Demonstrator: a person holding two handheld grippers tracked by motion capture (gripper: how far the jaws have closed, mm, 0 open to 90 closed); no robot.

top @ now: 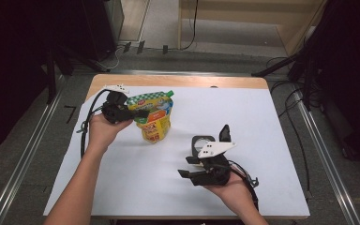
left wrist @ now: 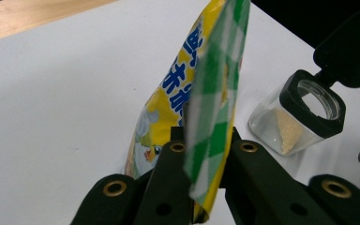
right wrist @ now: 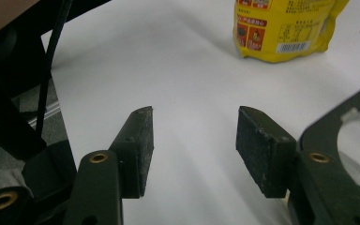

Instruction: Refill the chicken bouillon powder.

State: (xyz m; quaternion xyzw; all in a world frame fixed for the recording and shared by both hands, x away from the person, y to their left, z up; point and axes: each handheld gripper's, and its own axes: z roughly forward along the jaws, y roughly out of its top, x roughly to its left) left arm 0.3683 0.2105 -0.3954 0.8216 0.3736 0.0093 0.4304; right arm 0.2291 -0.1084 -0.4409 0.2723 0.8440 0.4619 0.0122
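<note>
From the high view, the left tool (top: pixel 138 114) is clamped on the upper part of a yellow stand-up pouch (top: pixel 155 123) with a green-checked top, which stands upright on the white sheet covering the desk (top: pixel 243 112), towards its far left. The left hand (top: pixel 104 129) comes in from the pouch's left side. Nearer and to the right, the right tool (top: pixel 185 167) hangs above the sheet with its jaws apart and nothing between them, pointing left. Just beyond it sits a small glass jar (top: pixel 201 144) with a black collar, its flip lid standing open.

Over to the left gripper view: the jaws are pressed together on the pouch's (left wrist: pixel 168 117) green-checked top strip, the pads pinching it from both sides. The pouch tilts away from the camera over the white sheet. To the right the glass jar (left wrist: pixel 295 119) rests on the desk, well apart from the pouch, with a little pale powder at its bottom.

Now the right gripper view: both pads (right wrist: pixel 140 150) stand open over bare white sheet, gripping nothing. The pouch's (right wrist: pixel 281 30) base is up ahead, and the jar's black collar (right wrist: pixel 351 112) curves in at the right edge, just beside the right-hand jaw.
</note>
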